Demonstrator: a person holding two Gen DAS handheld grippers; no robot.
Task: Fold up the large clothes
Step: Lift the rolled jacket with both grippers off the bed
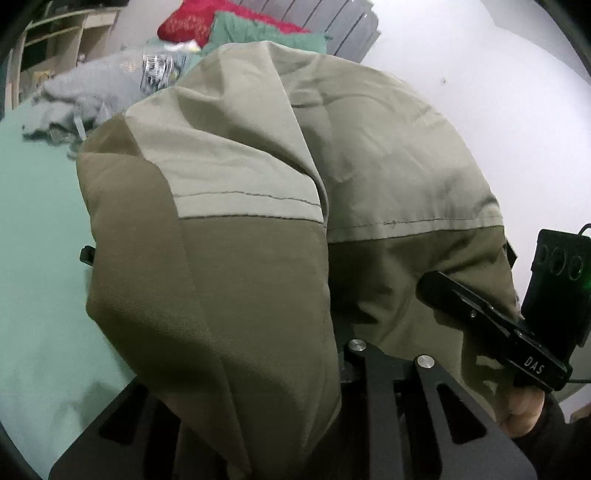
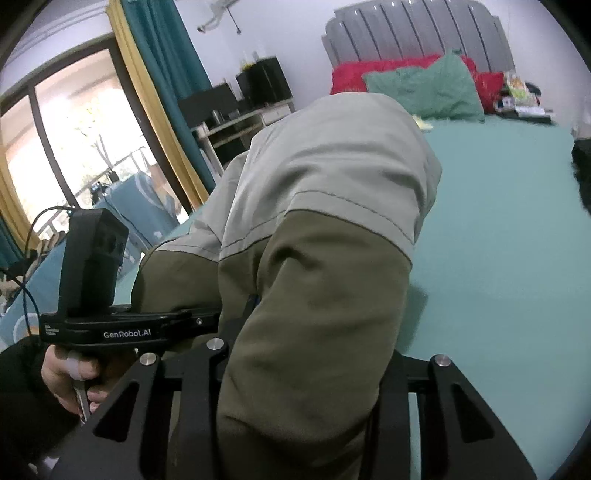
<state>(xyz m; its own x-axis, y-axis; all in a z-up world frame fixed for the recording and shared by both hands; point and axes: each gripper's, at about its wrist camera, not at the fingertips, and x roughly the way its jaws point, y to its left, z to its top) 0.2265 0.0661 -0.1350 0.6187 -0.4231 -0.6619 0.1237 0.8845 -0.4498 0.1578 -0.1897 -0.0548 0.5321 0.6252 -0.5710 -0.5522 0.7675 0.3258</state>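
1. Garment in olive and pale khaki drapes over both tongs, raised above the green bed.
2. Left tongs are buried in cloth; their grip cannot be told.
3. Right tongs are likewise covered, grip unclear.
4. Beyond lie a green pillow, a red pillow and a grey headboard.

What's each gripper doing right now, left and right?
Left gripper: fingers hidden under the olive jacket; grip cannot be told.
Right gripper: hidden too; cannot be told.
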